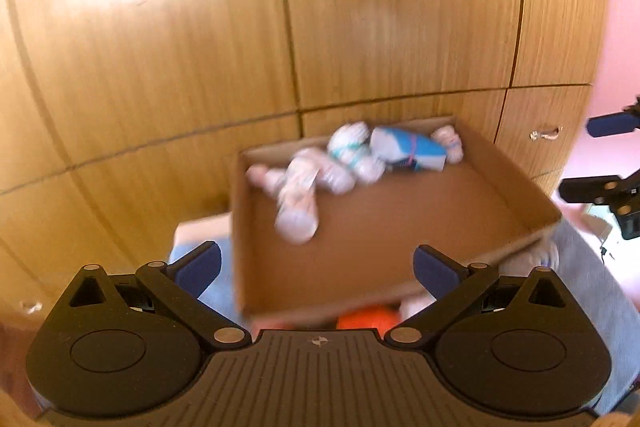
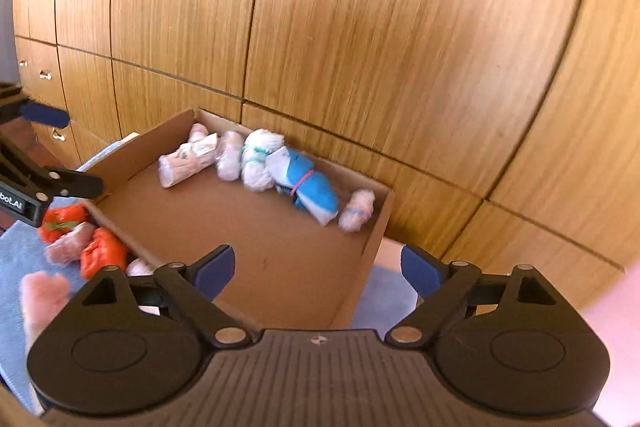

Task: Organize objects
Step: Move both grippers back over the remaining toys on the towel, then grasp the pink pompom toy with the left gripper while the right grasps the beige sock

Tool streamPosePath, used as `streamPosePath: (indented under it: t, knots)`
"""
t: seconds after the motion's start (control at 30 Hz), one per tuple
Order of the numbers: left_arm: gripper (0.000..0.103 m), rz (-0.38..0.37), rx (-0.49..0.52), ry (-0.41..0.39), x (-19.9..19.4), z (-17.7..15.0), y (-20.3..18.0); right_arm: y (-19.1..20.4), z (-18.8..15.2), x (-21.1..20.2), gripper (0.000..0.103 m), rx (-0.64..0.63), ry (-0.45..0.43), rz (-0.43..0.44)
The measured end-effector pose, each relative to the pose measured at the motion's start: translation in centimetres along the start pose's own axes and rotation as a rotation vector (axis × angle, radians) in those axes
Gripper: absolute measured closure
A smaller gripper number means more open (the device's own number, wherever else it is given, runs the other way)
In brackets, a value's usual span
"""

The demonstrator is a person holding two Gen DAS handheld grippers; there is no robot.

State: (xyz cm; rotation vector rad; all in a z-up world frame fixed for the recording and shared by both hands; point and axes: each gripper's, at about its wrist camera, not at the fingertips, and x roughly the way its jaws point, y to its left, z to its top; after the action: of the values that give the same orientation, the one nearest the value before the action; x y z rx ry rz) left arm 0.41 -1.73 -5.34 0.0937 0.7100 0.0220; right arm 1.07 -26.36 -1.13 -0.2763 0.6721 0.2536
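A shallow cardboard box (image 1: 400,227) (image 2: 240,227) lies on a blue cloth (image 2: 16,259). Along its far wall lie several rolled cloth bundles: a pink one (image 1: 298,195) (image 2: 184,163), a white and teal one (image 2: 256,163), and a blue and white one (image 1: 408,151) (image 2: 304,183). Orange bundles (image 2: 102,253) (image 1: 366,319) and pink ones (image 2: 68,241) lie outside the box's near side. My left gripper (image 1: 318,263) (image 2: 56,149) hovers open over the box's near corner. My right gripper (image 2: 318,267) (image 1: 600,157) stands open over another corner, nothing between its fingers.
Wooden cabinet doors (image 1: 160,67) (image 2: 400,27) rise right behind the box, with small drawer handles (image 1: 546,134) (image 2: 46,75) low down. The view is blurred. A pink wall (image 1: 624,27) shows at the far right.
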Motion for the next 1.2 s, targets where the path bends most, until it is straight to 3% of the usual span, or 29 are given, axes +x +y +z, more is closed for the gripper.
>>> streamPosePath:
  t: [0.37, 0.6, 0.83, 1.0, 1.07, 1.2]
  knots:
    - [0.001, 0.002, -0.050, 0.020, -3.9, -6.3, 0.1, 5.6, -4.5, -5.0, 0.013, 0.016, -0.026, 0.036]
    - [0.001, -0.003, -0.067, 0.030, -4.7, -9.3, 0.1, 10.5, -6.7, -5.2, 0.014, 0.039, -0.021, 0.142]
    - [0.001, 0.011, -0.085, 0.028, -5.9, -10.9, 1.1, 13.7, -7.5, -2.5, 0.029, 0.020, 0.008, 0.235]
    - [0.001, -0.007, -0.085, 0.011, -6.1, -11.4, 1.4, 14.7, -7.9, -0.7, 0.044, 0.000, 0.036, 0.228]
    - [0.001, -0.020, -0.071, 0.001, -6.1, -11.4, 1.2, 14.7, -8.2, -0.8, 0.058, -0.002, 0.036, 0.211]
    - [0.001, -0.057, -0.038, -0.013, -5.5, -11.4, 0.3, 13.4, -8.9, -1.9, 0.061, 0.027, 0.029, 0.221]
